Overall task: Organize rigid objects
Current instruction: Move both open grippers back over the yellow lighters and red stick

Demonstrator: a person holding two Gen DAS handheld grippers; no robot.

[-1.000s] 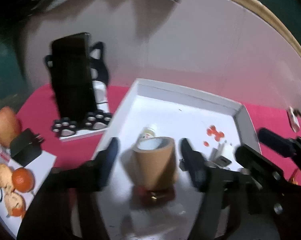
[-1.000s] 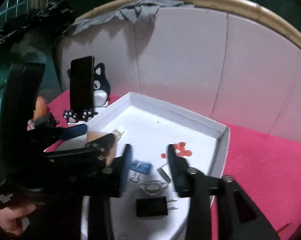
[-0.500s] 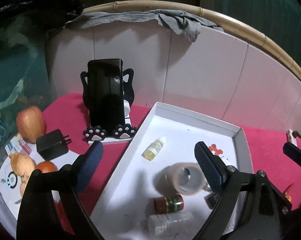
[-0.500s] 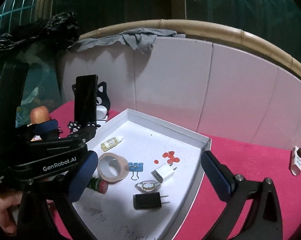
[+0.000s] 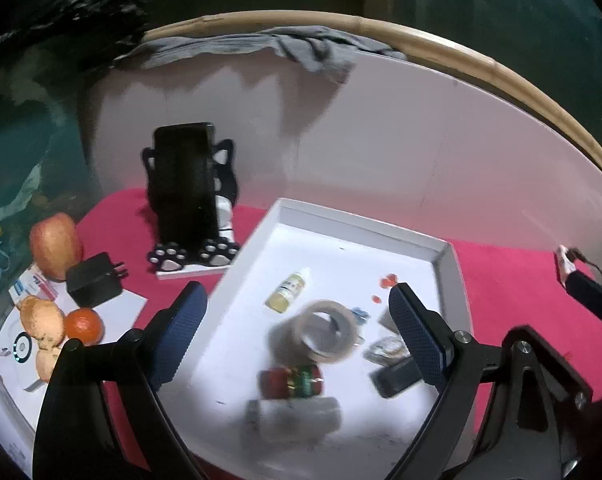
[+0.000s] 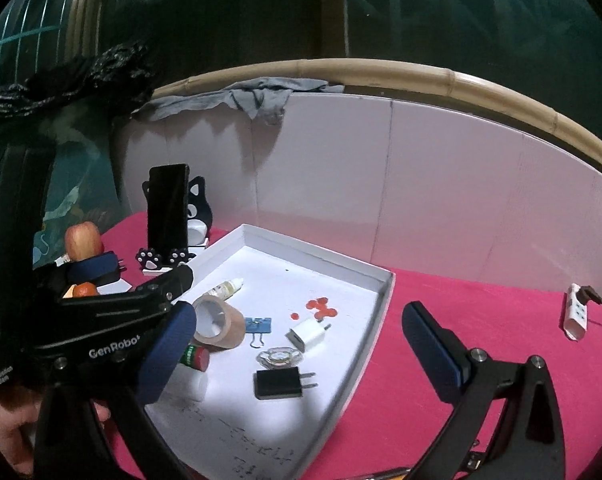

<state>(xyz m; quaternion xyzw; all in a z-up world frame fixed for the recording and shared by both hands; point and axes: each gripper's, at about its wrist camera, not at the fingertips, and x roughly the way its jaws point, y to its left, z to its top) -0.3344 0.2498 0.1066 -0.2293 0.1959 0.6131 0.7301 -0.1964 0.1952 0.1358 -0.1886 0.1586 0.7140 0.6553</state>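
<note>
A white tray [image 5: 441,256] [image 6: 385,292] lies on the pink cloth. In it lie a brown tape roll [image 5: 325,336] [image 6: 217,326], a dropper bottle [image 5: 287,292] [image 6: 225,289], a red and green jar [image 5: 293,380], a blurred white bottle [image 5: 293,416], a white charger [image 6: 307,334], a black charger [image 6: 279,383], a blue binder clip [image 6: 257,326] and red dots [image 6: 321,307]. My left gripper [image 5: 295,300] hangs open above the tape roll, holding nothing. My right gripper [image 6: 299,312] is open and empty above the chargers.
A phone on a cat-shaped stand [image 5: 185,184] stands left of the tray. Further left are an apple [image 5: 55,246], another black charger [image 5: 95,280] and oranges [image 5: 83,324]. A white power strip [image 6: 577,312] lies far right. White panels wall off the back.
Both grippers opened wide and drew back and up from the tray. The tape roll, upright between the left jaws before, now lies free in the tray.
</note>
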